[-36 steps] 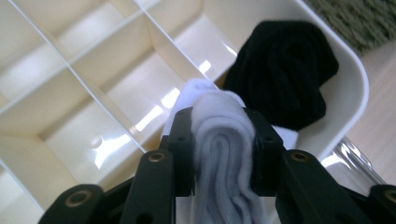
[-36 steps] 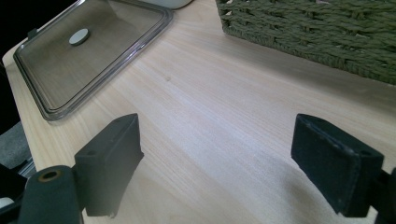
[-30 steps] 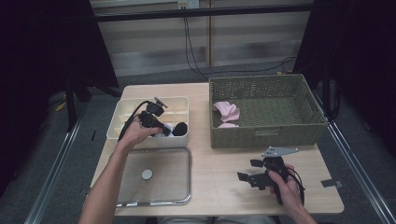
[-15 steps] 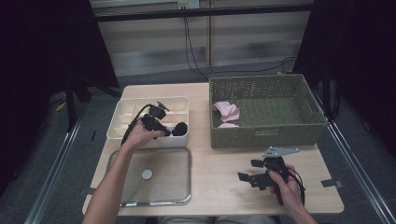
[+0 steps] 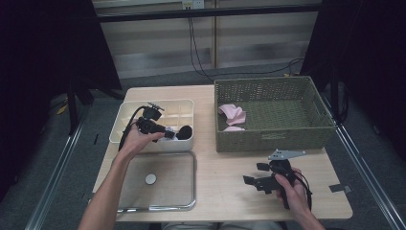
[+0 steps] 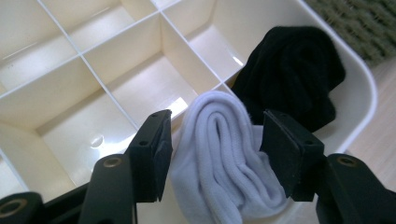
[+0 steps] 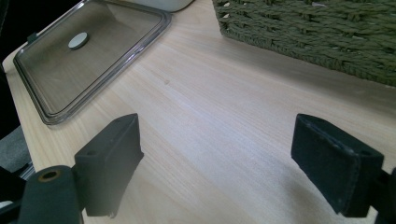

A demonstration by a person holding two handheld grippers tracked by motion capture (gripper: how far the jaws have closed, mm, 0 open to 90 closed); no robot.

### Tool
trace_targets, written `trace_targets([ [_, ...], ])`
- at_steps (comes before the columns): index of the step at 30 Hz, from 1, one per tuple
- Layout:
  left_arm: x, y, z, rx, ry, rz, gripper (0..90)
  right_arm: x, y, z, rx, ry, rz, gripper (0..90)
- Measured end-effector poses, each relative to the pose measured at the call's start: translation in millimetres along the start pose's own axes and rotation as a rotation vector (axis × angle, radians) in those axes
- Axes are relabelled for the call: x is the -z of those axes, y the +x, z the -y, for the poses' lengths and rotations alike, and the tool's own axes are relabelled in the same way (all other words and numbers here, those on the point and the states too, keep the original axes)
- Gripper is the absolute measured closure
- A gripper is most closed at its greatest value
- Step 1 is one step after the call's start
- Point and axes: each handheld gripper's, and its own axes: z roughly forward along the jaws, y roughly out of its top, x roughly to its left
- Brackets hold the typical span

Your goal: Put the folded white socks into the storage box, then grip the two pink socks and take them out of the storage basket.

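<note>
My left gripper [image 6: 217, 133] hangs over the cream divided box [image 6: 116, 60]. Its jaws have just been opening and now stand apart on either side of a rolled white sock [image 6: 219, 158]. The roll rests in a near compartment. A black sock [image 6: 294, 74] lies in the corner compartment just behind it. From above, the left gripper [image 5: 170, 135] is at the box's [image 5: 125, 125] right front, beside the black sock [image 5: 185, 130]. My right gripper [image 5: 254, 173] is open low over the bare tabletop. In its own view, nothing lies between the right gripper's [image 7: 229, 140] jaws.
A green woven basket [image 5: 268, 139] at the back right holds pink cloth [image 5: 232, 114]. A clear lid [image 5: 158, 184] with a round knob lies flat in front of the box. The right gripper view has the lid [image 7: 93, 56] and the basket [image 7: 317, 32] ahead.
The left hand has shifted slightly over the box's front right corner. The right hand has kept still.
</note>
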Motion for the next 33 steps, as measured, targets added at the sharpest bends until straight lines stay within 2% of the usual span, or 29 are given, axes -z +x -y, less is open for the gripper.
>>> trace_targets([
  [4,5.6,0.5,3.5,0.014,-0.042,0.007,39.5,-1.4,-1.2,-0.5,0.005,0.003,-0.001,16.0],
  [5,5.8,-1.7,5.3,0.056,-0.085,0.013,39.5,-1.1,-0.7,-0.7,0.004,0.001,0.001,16.0],
  [6,9.7,1.4,7.0,0.019,-0.074,0.020,39.5,-0.5,-0.4,-0.8,0.006,0.001,0.002,15.9],
  [7,11.1,0.8,9.0,0.050,-0.102,0.026,39.5,-0.1,-0.3,-0.6,0.005,0.000,0.001,15.9],
  [10,18.1,2.2,14.2,0.051,-0.118,0.034,38.8,0.8,-0.4,-0.3,0.003,0.001,-0.001,16.0],
  [12,22.3,2.1,17.8,0.075,-0.142,0.036,35.2,0.9,-1.2,-0.2,0.005,0.002,0.000,16.1],
  [15,26.2,-0.5,24.3,0.080,-0.168,0.037,35.3,1.8,-2.4,-0.1,0.007,0.000,-0.004,16.2],
  [20,33.1,-5.0,36.9,0.060,-0.195,0.035,34.2,3.8,-4.2,-0.7,0.019,-0.004,-0.006,17.6],
  [24,41.0,-8.6,46.6,0.059,-0.247,0.050,32.8,4.0,-4.6,-2.6,0.025,-0.011,-0.013,21.5],
  [25,42.9,-8.5,48.7,0.054,-0.250,0.055,32.8,4.1,-4.8,-3.2,0.016,-0.018,-0.025,22.2],
  [27,45.9,-9.8,52.5,0.048,-0.257,0.057,32.8,4.0,-5.3,-4.5,0.021,-0.017,-0.015,22.3],
  [30,50.2,-13.8,58.7,0.052,-0.293,0.056,35.7,3.6,-7.4,-6.6,0.007,-0.024,-0.033,24.5],
  [32,52.5,-18.1,62.0,0.036,-0.293,0.040,35.9,2.9,-7.6,-8.2,0.005,-0.022,-0.031,24.5],
  [33,53.8,-19.6,63.8,0.030,-0.287,0.054,35.9,3.2,-7.2,-8.6,-0.002,-0.020,-0.035,24.5],
])
